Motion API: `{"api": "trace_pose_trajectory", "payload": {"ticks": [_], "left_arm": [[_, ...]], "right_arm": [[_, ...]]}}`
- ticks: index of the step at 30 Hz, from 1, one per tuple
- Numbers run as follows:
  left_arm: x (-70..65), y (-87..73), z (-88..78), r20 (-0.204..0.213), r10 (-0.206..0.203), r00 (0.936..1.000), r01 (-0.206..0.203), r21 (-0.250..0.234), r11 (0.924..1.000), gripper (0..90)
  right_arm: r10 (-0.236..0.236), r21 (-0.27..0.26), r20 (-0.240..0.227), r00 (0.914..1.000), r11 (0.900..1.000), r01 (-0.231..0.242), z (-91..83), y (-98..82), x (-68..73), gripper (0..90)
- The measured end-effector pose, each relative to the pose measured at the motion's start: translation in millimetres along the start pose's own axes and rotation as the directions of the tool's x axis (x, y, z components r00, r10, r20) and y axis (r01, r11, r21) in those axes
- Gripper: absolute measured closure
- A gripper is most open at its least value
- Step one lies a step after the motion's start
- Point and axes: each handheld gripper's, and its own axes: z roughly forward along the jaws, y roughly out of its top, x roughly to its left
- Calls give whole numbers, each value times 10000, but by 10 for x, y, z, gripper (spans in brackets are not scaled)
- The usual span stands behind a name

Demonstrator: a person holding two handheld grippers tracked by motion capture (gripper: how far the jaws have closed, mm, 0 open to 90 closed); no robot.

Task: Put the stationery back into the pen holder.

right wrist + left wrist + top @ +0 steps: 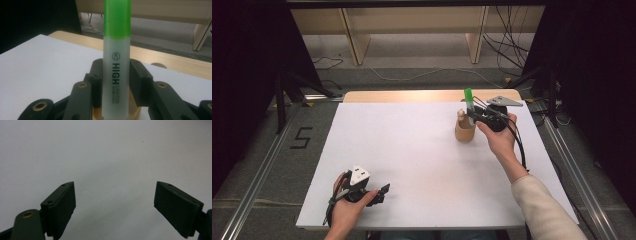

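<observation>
The right gripper (474,116) is clamped on a green-capped highlighter (469,104), holding it upright at the far right of the white table (412,150), directly over a wooden pen holder (465,131). In the right gripper view both black pads press the frosted barrel of the highlighter (116,65) from either side, cap upward, and its lower end sits at or just inside the round wooden rim (96,113) visible beneath the jaws; whether it already touches the bottom of the holder cannot be told. In the high view something pale and rounded also stands in the holder just left of the pen, but it is too small to identify.

The left gripper (382,192) rests near the front left edge of the table, well apart from the work, its jaws spread wide with nothing between them; the left gripper view shows its pads (62,205) parted over bare white surface.

The step in hand looks like placing the highlighter into the holder, and it seems close to its end. The next move probably calls for easing the pen straight down until it is seated, keeping it vertical so it does not catch the rim or tip the light holder, then parting the jaws and drawing the right hand (502,140) up and away without dragging the pen back out
</observation>
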Motion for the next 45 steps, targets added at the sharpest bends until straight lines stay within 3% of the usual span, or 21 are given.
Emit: {"api": "trace_pose_trajectory", "payload": {"ticks": [45], "left_arm": [[2, -5, 0, 14, 1, 10000, -1, -19, 10000, 178]], "right_arm": [[-26, -6, 97, 10000, 10000, 26, 200, -71, -19, 662]]}}
